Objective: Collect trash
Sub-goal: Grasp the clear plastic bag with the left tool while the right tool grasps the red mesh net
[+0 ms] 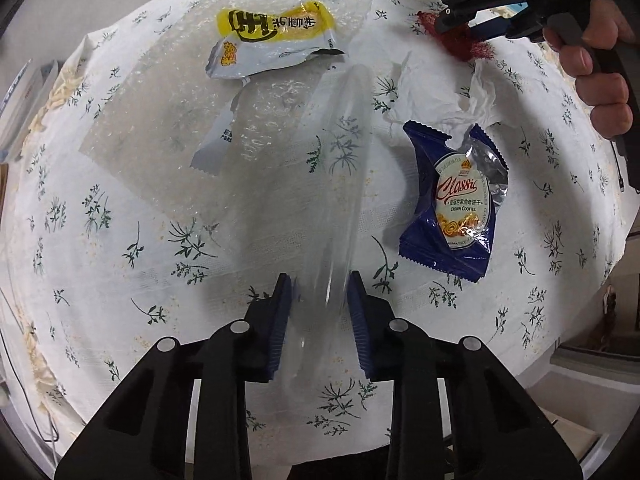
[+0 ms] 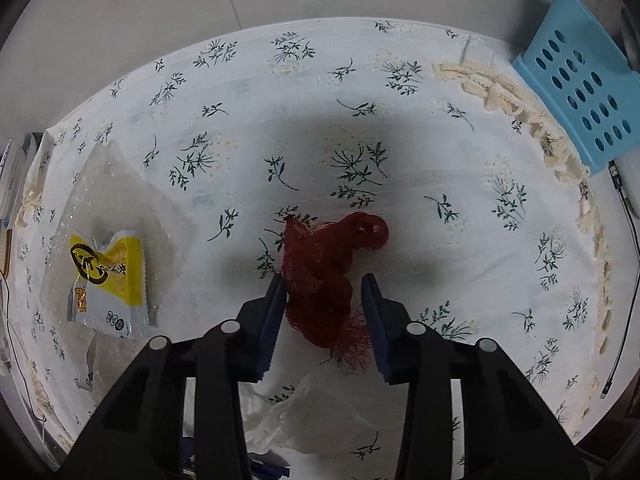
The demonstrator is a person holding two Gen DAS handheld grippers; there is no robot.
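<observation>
Between my left tongs (image 1: 320, 300) stands a clear plastic bag (image 1: 340, 184), hard to see against the flowered cloth on the tabletop (image 1: 120, 240); the blue pads sit close on either side of its crumpled edge and I judge them clamped on it, though the film is so glassy I cannot be sure both pads bite. My right tongs (image 2: 325, 304) have a red mesh net (image 2: 328, 264) between them: the left pad touches the mesh, the right pad shows a sliver of cloth beside it, so I read them as narrowed around the net but not yet pinched shut on it. The left-wrist view shows the same tongs down on the net at the far edge, with the person's hand (image 1: 596, 68) on the handle. Other trash lies loose: a yellow snack wrapper (image 1: 276, 40) on a sheet of bubble wrap (image 1: 168, 112), a blue cookie wrapper (image 1: 452, 208), and a crumpled white tissue (image 1: 440, 88) between the cookie wrapper and the net. A light blue basket (image 2: 576, 92) sits at the far right corner, well apart from everything; it looks like the likely drop point. To do this step well I would finish squeezing the right pads until the mesh bunches firmly, keeping the tips just off the cloth so the fabric is not caught, then lift straight up and check that no tissue trails along. The bag should be lifted slowly, since thin film slips easily.
</observation>
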